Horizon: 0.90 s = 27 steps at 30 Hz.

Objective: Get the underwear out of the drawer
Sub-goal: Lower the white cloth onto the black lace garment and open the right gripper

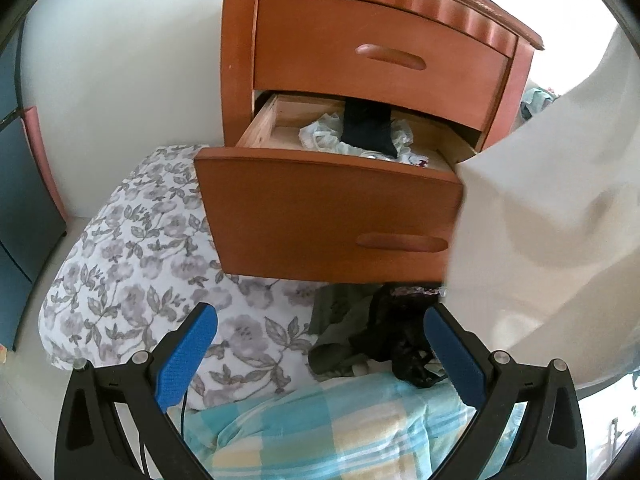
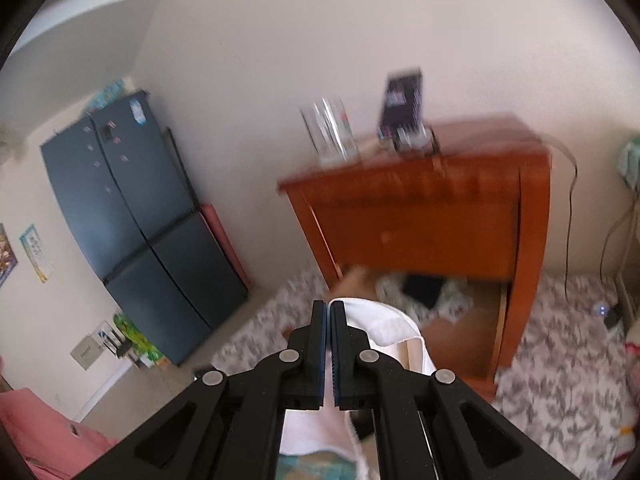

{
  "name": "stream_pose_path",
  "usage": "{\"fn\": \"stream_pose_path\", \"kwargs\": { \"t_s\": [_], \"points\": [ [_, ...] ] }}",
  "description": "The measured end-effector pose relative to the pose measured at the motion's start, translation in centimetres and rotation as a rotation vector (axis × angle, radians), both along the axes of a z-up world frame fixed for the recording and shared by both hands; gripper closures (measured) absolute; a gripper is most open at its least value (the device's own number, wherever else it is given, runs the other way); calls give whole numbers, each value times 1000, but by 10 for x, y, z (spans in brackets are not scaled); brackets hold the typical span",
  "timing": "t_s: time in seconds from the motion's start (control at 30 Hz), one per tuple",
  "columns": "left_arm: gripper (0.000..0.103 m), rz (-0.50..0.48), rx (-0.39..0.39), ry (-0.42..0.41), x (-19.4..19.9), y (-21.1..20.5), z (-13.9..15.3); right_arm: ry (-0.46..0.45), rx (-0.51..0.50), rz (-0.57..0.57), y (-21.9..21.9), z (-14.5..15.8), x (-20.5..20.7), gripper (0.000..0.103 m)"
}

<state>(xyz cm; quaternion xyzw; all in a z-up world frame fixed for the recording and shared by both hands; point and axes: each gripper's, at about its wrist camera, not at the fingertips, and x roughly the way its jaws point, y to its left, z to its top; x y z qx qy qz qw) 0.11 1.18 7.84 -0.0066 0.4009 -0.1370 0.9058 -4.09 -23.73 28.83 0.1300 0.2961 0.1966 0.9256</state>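
The wooden nightstand's lower drawer (image 1: 332,216) is pulled open. Inside lie a dark navy piece of underwear (image 1: 366,130) and pale lacy pieces (image 1: 320,134). Black lace underwear (image 1: 400,336) and an olive piece (image 1: 336,320) are piled on the bed below the drawer. My left gripper (image 1: 320,316) hovers open over that pile, holding nothing. My right gripper (image 2: 329,308) is shut on a white garment (image 2: 392,328), above and in front of the blurred drawer. The same white cloth (image 1: 540,220) hangs at the right of the left wrist view, hiding the drawer's right end.
A floral pillow (image 1: 140,260) and a checked blue-yellow blanket (image 1: 320,432) cover the bed. A clear glass (image 2: 330,132) and a dark box (image 2: 400,104) stand on the nightstand top. A dark fridge (image 2: 132,216) stands at the left wall. A cable (image 2: 570,220) hangs at the right.
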Motion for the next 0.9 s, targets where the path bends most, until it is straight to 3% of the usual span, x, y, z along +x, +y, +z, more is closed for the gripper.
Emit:
{"fn": "stream_pose_path", "kwargs": {
  "t_s": [0.63,0.9],
  "points": [
    [0,133,30,46,11,20,-14,336,-13,24,21,-134,54,101],
    [0,113,35,61,12,15,-18,495,-128,-12,27,-194,61,101]
  ]
}}
